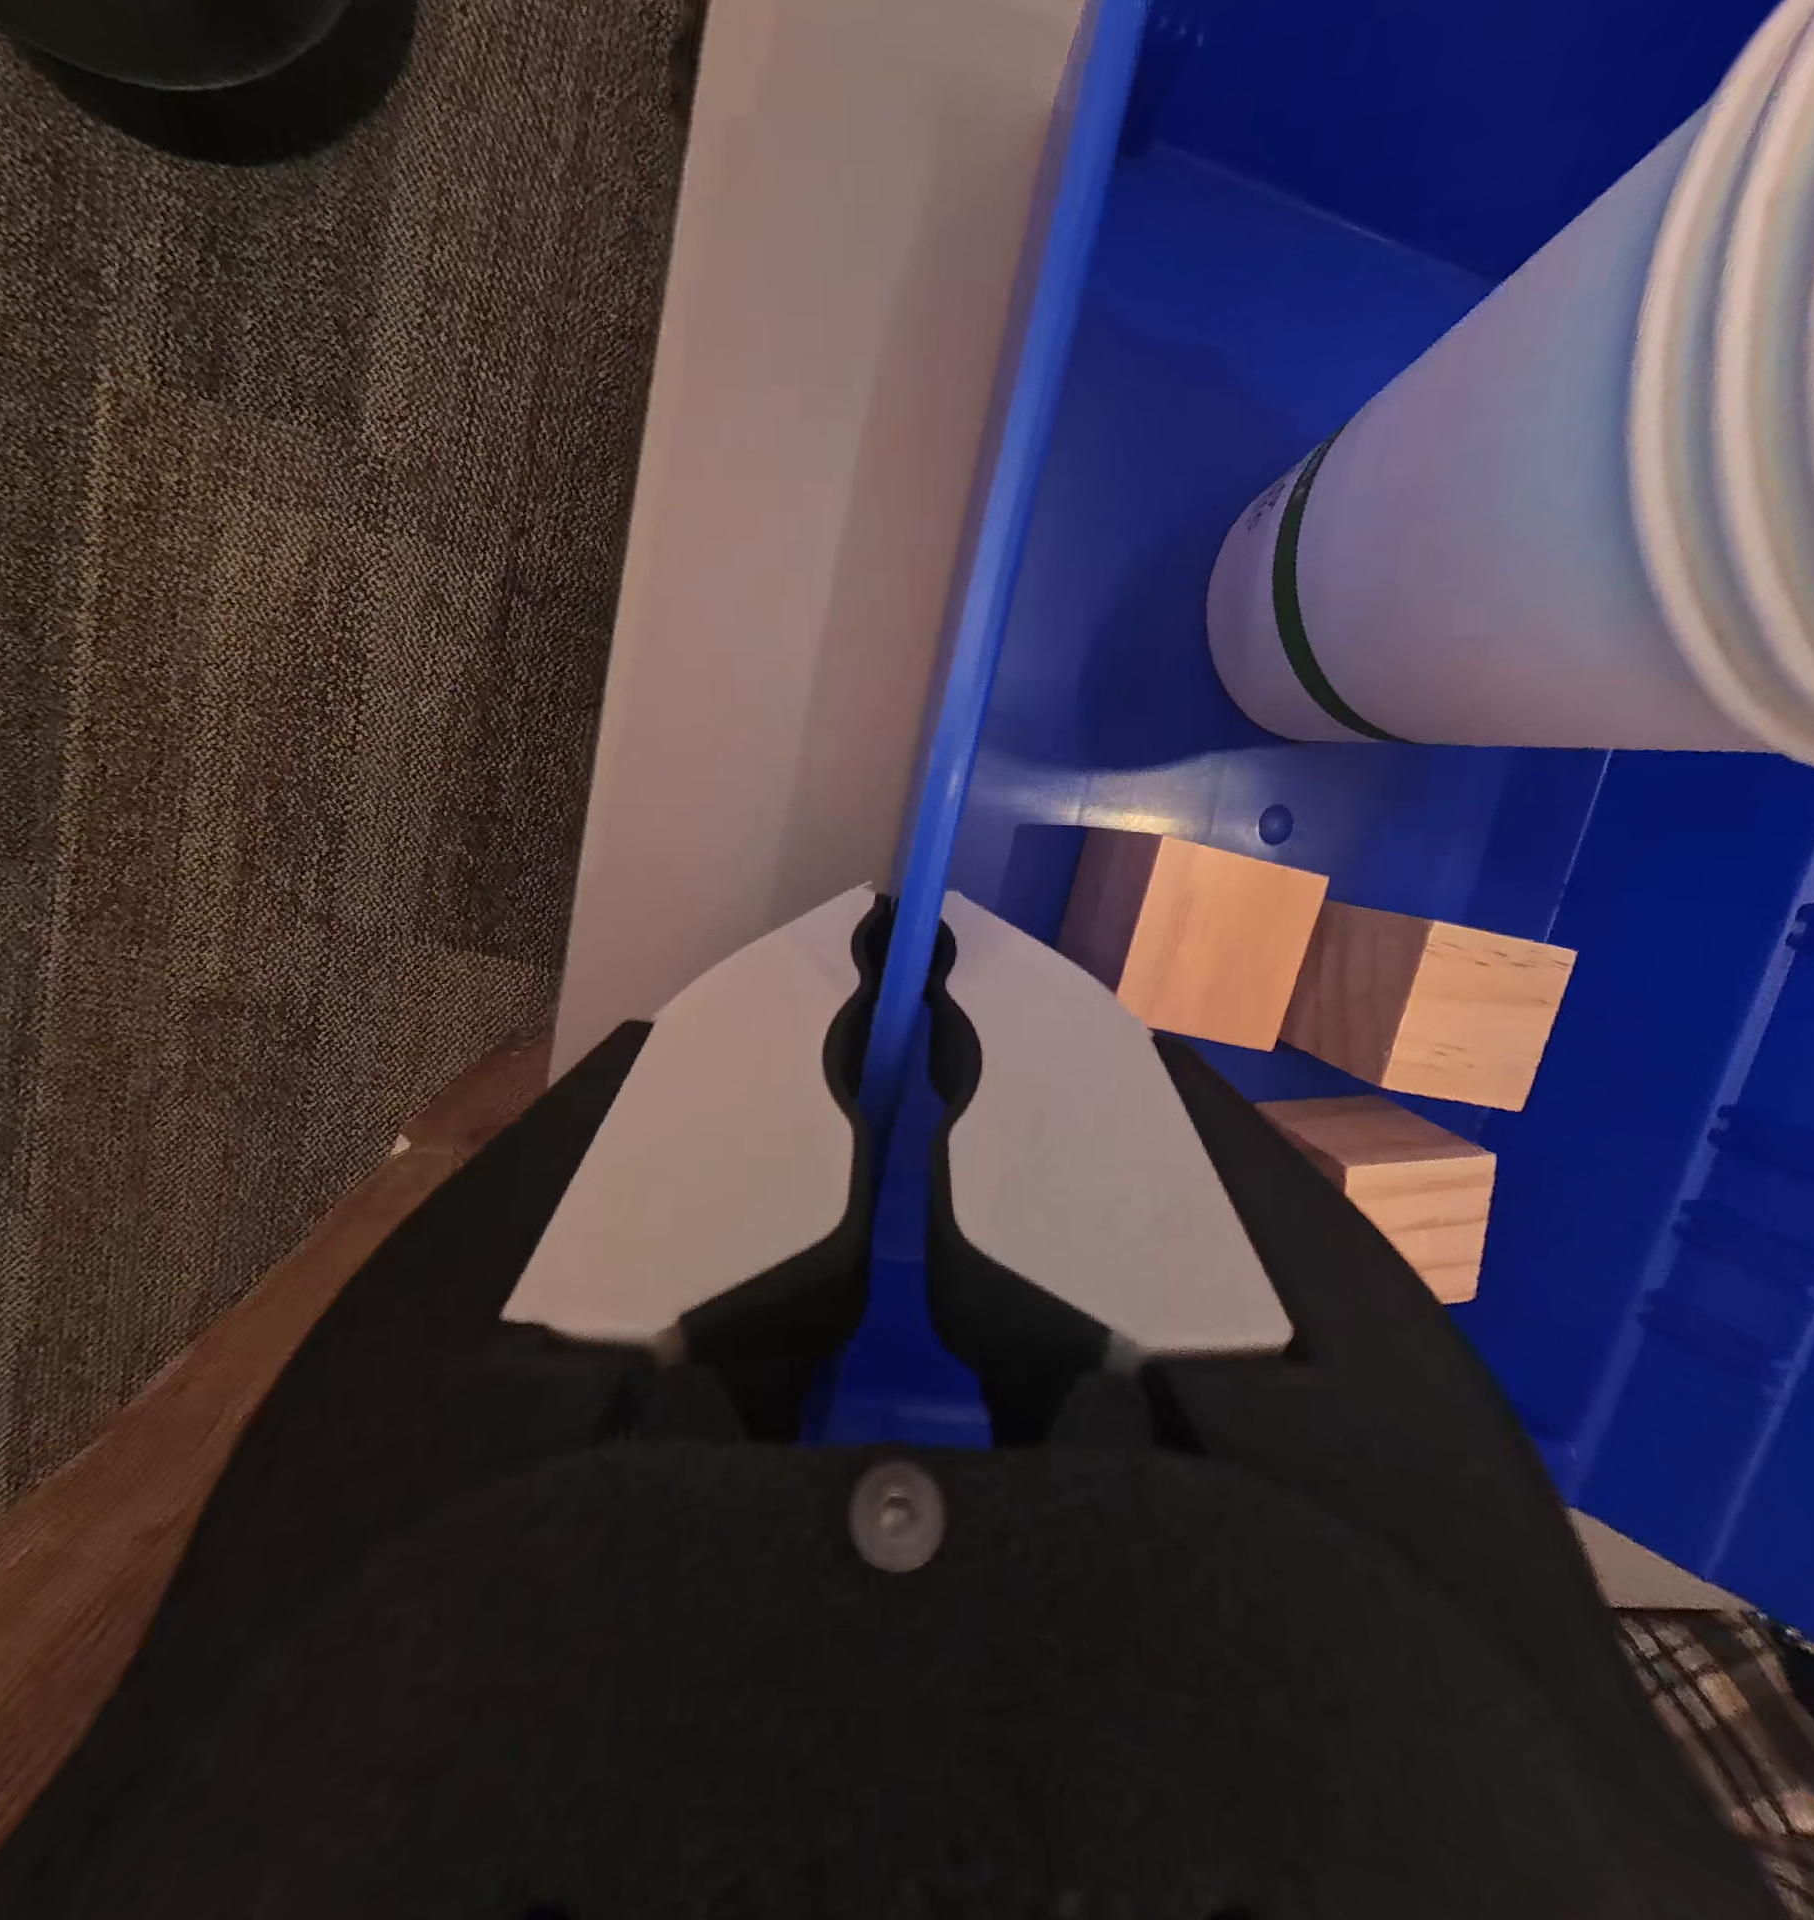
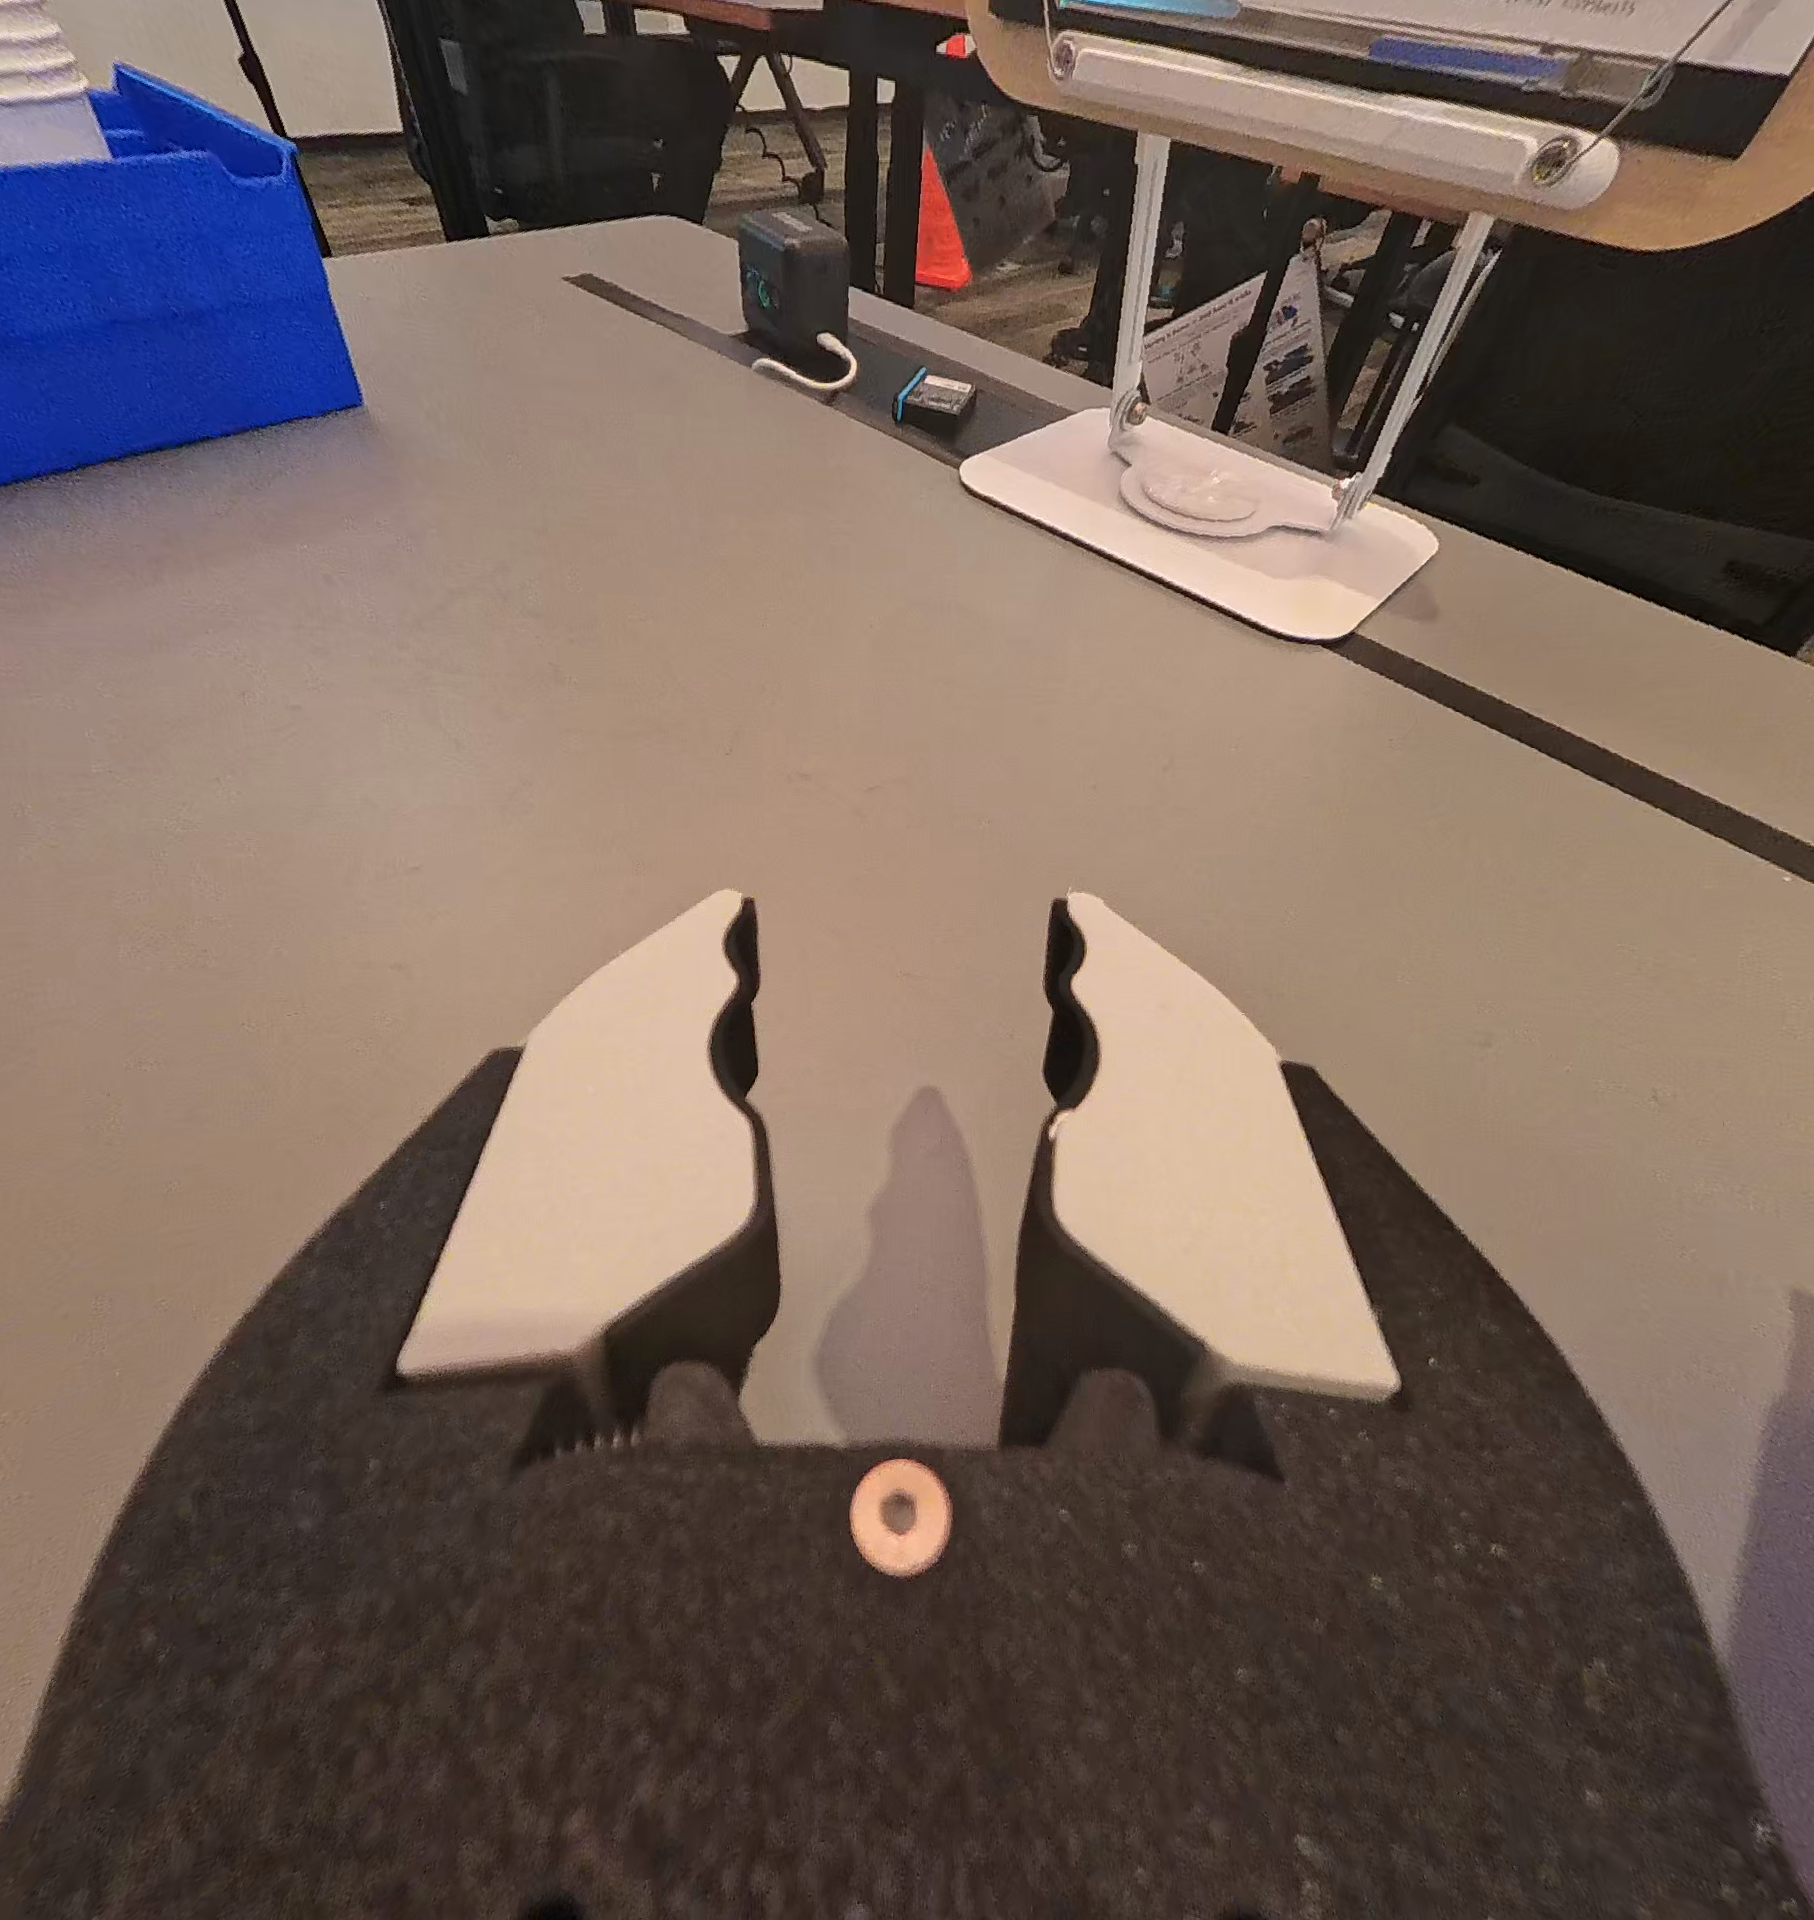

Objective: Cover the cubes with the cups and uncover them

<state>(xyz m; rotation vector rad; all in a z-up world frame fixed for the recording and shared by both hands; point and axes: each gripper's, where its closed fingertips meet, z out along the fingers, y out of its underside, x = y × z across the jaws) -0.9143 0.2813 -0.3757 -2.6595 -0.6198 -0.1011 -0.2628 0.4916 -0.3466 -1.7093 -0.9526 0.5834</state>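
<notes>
My left gripper (image 1: 905, 920) is shut on the rim of a blue plastic bin (image 1: 1028, 499), one finger inside the wall and one outside. Inside the bin lie three wooden cubes (image 1: 1220, 940), two side by side and one nearer, partly hidden behind my right finger. A stack of white paper cups (image 1: 1505, 499) with a green band stands in the bin beyond the cubes. My right gripper (image 2: 901, 914) is open and empty, low over the grey table (image 2: 570, 779). In the right wrist view the blue bin (image 2: 124, 312) sits at the far left with the cup stack (image 2: 9, 73) rising from it.
A white stand base (image 2: 1204, 520) holding a board sits on the table at the right rear. A small black device (image 2: 791, 272) with a white cable and a small black box (image 2: 934, 398) lie on a dark strip. Carpet (image 1: 259, 520) lies beyond the table edge.
</notes>
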